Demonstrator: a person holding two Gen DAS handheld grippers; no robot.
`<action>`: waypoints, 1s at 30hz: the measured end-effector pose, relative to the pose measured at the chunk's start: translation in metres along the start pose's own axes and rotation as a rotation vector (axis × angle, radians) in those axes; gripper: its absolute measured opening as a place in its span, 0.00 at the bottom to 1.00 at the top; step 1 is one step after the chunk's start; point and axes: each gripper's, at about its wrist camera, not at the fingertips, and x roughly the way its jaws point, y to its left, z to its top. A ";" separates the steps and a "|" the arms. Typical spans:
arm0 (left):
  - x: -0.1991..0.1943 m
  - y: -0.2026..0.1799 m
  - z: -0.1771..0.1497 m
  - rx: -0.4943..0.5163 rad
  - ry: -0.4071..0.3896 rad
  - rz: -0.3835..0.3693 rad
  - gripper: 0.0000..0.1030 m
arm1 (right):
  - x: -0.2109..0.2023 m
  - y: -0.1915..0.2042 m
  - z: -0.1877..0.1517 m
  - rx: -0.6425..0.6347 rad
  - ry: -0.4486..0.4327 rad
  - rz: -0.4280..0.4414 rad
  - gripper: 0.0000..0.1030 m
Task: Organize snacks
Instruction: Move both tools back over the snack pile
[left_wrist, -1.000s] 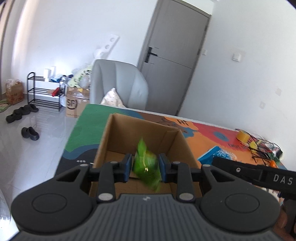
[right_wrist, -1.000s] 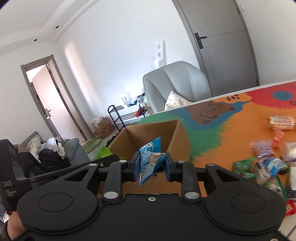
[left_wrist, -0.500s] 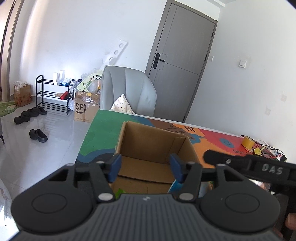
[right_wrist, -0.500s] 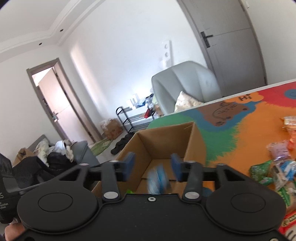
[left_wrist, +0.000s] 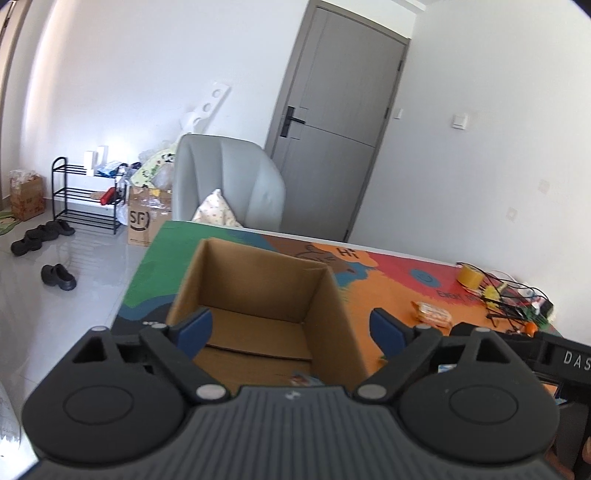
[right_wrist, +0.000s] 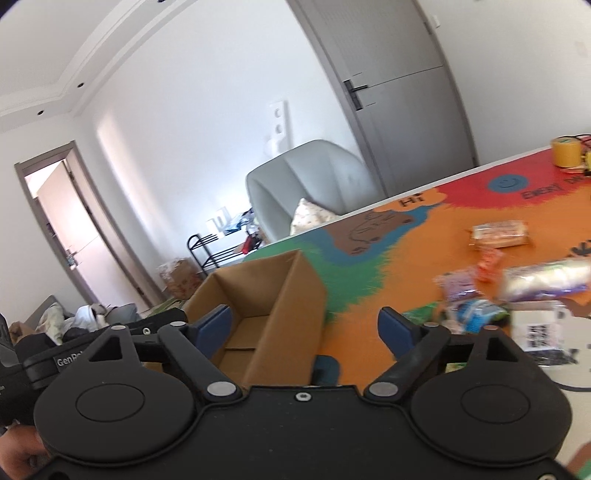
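An open cardboard box stands on the colourful table mat, and the right wrist view shows the box too. My left gripper hangs over the box's near end, jaws opening wide, nothing between the pads. A scrap of a snack packet shows on the box floor. My right gripper is at the box's right wall, jaws also opening and holding nothing. Several loose snack packets lie in a heap to its right, with a wrapped biscuit pack farther back.
A yellow tape roll and tangled cables sit at the table's far right. A grey armchair stands behind the far table edge, before a grey door. Floor, shoes and a shoe rack lie off the left edge.
Both grippers have opened: the left let go of a green packet and the right of a blue one, both over the box. The right view has swung toward the snack heap.
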 end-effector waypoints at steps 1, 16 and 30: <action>-0.001 -0.004 -0.001 0.004 -0.003 -0.003 0.91 | -0.004 -0.002 -0.001 0.002 -0.003 -0.006 0.87; 0.001 -0.056 -0.011 0.073 0.042 -0.094 0.95 | -0.050 -0.044 -0.005 0.040 -0.011 -0.086 1.00; 0.012 -0.104 -0.028 0.178 0.117 -0.162 0.95 | -0.079 -0.104 -0.009 0.067 -0.017 -0.175 1.00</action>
